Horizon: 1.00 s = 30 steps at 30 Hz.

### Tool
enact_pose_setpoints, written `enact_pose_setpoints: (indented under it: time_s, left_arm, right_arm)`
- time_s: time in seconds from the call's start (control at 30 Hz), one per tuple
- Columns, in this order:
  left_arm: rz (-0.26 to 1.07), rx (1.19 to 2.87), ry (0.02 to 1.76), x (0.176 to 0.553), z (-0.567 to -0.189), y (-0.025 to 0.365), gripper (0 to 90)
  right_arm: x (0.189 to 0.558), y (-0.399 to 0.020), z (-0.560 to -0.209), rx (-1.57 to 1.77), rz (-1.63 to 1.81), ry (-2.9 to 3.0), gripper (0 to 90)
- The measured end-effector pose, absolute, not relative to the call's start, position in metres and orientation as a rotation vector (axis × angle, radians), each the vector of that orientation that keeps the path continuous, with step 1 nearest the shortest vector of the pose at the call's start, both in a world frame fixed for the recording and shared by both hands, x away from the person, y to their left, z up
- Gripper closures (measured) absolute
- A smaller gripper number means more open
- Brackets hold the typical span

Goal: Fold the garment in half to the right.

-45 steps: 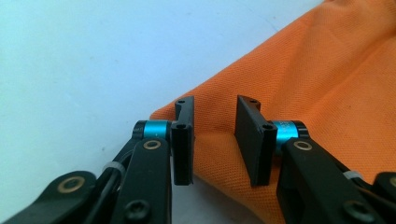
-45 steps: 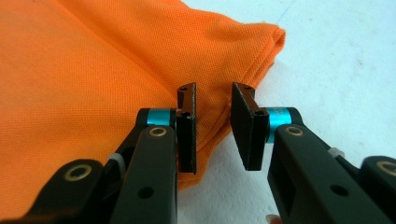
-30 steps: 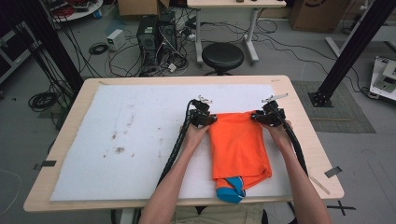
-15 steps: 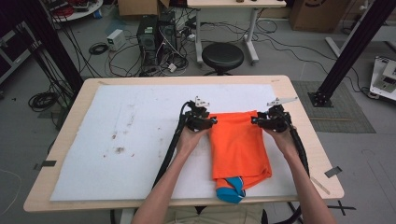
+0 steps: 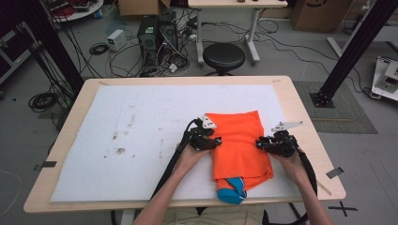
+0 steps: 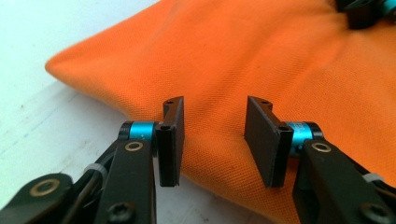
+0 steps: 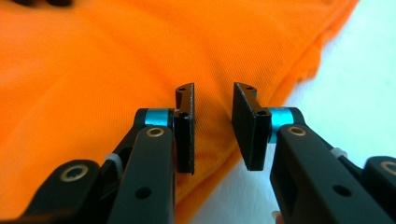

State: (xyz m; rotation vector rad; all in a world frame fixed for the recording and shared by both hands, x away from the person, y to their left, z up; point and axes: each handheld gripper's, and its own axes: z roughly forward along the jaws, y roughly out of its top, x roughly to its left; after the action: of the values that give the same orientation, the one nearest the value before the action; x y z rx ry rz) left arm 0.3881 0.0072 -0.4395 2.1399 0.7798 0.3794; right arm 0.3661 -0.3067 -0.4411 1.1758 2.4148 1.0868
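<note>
1 orange garment [image 5: 239, 143] (folded), 2 hand-held grippers, 1 stool [image 5: 224, 56].

This is a lab or technical workroom. Above the wooden tabletop [image 5: 300, 122] in the frame, a computer tower [image 5: 149, 35] stands amid tangled cables [image 5: 101, 49] on grey floor, beside a round stool [image 5: 224, 57]; black rig frame legs [image 5: 349, 51] slant at upper right.

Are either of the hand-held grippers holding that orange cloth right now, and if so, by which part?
Nothing is held. The left hand-held gripper and right hand-held gripper both stand open at opposite side edges of the folded orange cloth, with no fabric pinched.
</note>
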Motion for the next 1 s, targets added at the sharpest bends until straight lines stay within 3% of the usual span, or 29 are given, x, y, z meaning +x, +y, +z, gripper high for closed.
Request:
enact_pose_setpoints:
  time_s: [0.07, 0.2, 0.37, 0.6, 0.87, 1.0]
  left_arm:
    - [0.379, 2.144, 0.78, 0.388, -0.441, 0.006, 57.9]
    - [0.343, 2.073, 0.779, 0.379, -0.43, 0.013, 54.7]
    - [0.23, 2.014, 0.666, 0.35, -0.422, 0.016, 53.9]
    - [0.24, 2.09, 0.622, 0.329, -0.439, 0.011, 53.2]
    - [0.297, 2.13, 0.615, 0.323, -0.444, 0.013, 55.8]
    - [0.272, 2.11, 0.609, 0.324, -0.447, 0.017, 56.3]
  right_arm:
    - [0.363, -0.312, -0.442, 1.199, 1.11, 2.401, 69.8]
    - [0.358, -0.312, -0.436, 1.214, 1.097, 2.377, 58.5]
    - [0.333, -0.3, -0.423, 1.124, 1.21, 2.37, 55.6]
    - [0.307, -0.282, -0.434, 1.018, 1.141, 2.483, 60.2]
    - [0.296, -0.303, -0.443, 1.063, 1.17, 2.486, 70.8]
    - [0.291, -0.315, -0.445, 1.104, 1.194, 2.465, 71.2]
